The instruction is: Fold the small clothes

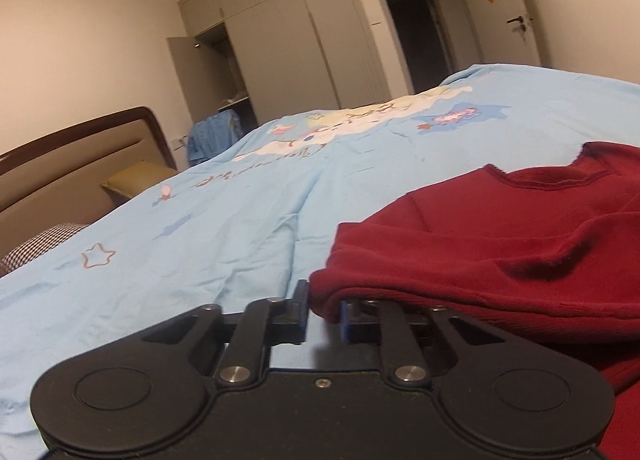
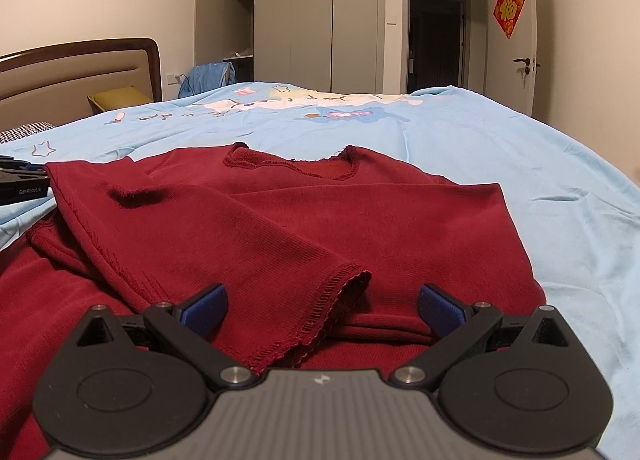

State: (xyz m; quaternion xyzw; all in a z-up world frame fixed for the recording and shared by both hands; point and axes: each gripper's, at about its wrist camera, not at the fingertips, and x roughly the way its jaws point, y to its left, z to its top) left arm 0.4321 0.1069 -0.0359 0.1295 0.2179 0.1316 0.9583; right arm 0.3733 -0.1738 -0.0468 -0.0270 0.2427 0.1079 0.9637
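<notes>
Left wrist: left gripper (image 1: pixel 324 316) pinching red top's (image 1: pixel 500 236) edge; right gripper (image 2: pixel 322 306) wide.

blue quilt (image 2: pixel 480 147); headboard (image 2: pixel 80 67) — wardrobe (image 2: pixel 312 19), door (image 2: pixel 516 39)

Both wrist views sit low and close over the bed (image 1: pixel 200 244), facing the wardrobe (image 2: pixel 312 19) and sharing the red garment (image 2: pixel 320 211).

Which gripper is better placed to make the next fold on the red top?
Probably the left gripper: its jaws are nearly closed on the red top's edge. The right gripper is open, holding nothing.
</notes>
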